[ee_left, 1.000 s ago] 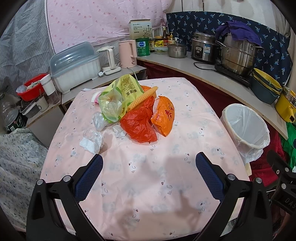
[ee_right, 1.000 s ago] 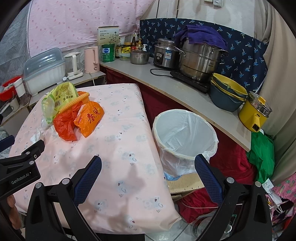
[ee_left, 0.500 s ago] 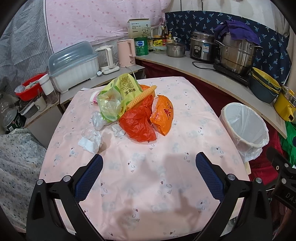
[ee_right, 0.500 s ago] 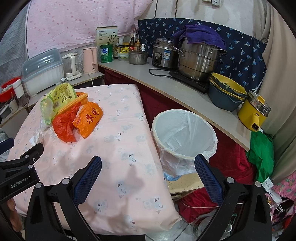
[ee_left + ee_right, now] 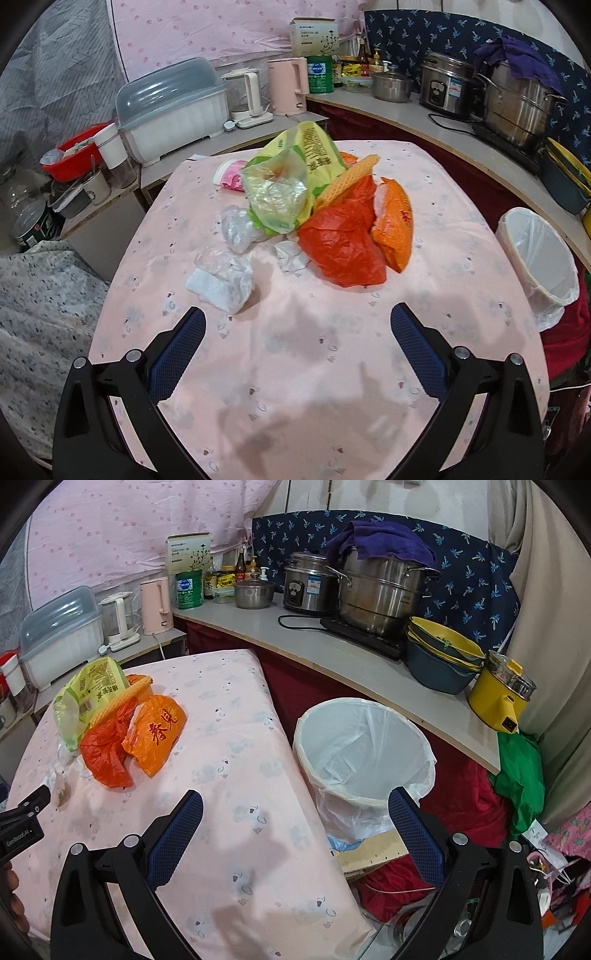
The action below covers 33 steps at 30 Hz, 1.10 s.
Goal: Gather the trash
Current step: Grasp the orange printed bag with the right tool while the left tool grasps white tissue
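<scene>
A heap of trash lies mid-table on the pink cloth (image 5: 295, 350): a yellow-green packet (image 5: 295, 173), a red plastic bag (image 5: 343, 243), an orange bag (image 5: 395, 225), crumpled tissue (image 5: 221, 277), clear wrap (image 5: 236, 229), a pink cup (image 5: 229, 175). My left gripper (image 5: 297, 325) hangs open just short of the heap, nothing between its fingers. My right gripper (image 5: 295, 808) is open too, over the table's right edge beside the white-lined bin (image 5: 364, 753). From the right wrist the red bag (image 5: 105, 751) and orange bag (image 5: 157, 731) sit far left.
A curved counter (image 5: 332, 653) behind the bin carries a steel pot (image 5: 380, 590), rice cooker (image 5: 310, 583), stacked bowls (image 5: 443, 657) and a yellow pot (image 5: 502, 694). Left of the table stand a dish box (image 5: 173, 110) and kettles (image 5: 290, 86). Red cloth (image 5: 461, 812) lies by the bin.
The left gripper has moved forward and nearer the trash heap, which now looms larger. The right gripper has shifted only slightly. Both stayed open.
</scene>
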Tool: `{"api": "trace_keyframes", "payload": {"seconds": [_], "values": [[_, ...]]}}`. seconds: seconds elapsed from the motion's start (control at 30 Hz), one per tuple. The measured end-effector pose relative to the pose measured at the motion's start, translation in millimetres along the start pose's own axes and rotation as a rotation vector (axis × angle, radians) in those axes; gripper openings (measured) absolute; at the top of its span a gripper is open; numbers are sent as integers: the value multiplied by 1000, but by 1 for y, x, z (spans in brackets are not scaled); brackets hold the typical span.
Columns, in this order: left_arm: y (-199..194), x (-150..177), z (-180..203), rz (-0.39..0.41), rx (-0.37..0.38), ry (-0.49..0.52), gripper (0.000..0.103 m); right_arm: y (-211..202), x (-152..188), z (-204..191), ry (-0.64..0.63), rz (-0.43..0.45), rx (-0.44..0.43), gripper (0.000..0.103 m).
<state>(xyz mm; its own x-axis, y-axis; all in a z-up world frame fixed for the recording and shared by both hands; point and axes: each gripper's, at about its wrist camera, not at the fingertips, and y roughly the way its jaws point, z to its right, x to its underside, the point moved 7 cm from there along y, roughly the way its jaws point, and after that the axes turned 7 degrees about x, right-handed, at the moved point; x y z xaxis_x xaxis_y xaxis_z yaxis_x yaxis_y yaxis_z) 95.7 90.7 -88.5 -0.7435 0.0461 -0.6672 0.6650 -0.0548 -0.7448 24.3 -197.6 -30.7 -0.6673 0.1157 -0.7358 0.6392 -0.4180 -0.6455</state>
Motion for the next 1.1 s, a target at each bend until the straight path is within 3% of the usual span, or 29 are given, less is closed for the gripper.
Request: {"api": "trace_keyframes", "payload": {"seconds": [0.3, 0.47, 0.67, 0.73, 0.8, 0.83, 0.93, 1.0, 1.1], "values": [[53, 4, -65, -60, 14, -59, 96, 39, -18, -62, 0, -13, -68, 96], [81, 10, -83, -94, 30, -37, 96, 59, -22, -105, -33, -30, -103, 96], [107, 8, -98, -132, 81, -84, 95, 78, -22, -147, -76, -55, -139, 96], [112, 5, -100, -134, 102, -90, 88, 84, -21, -156, -87, -63, -145, 96], [117, 4, -98, -149, 132, -88, 70, 89, -21, -166, -92, -74, -159, 96], [120, 4, -97, -160, 148, -89, 66, 92, -20, -170, -90, -81, -167, 96], [124, 5, -96, -176, 175, -100, 42, 105, -23, -183, -82, -104, -192, 96], [125, 3, -97, -183, 207, -120, 16, 111, -27, -191, -84, -105, -199, 96], [120, -1, -100, -175, 244, -153, 13, 120, -33, -205, -85, -105, -214, 92]]}}
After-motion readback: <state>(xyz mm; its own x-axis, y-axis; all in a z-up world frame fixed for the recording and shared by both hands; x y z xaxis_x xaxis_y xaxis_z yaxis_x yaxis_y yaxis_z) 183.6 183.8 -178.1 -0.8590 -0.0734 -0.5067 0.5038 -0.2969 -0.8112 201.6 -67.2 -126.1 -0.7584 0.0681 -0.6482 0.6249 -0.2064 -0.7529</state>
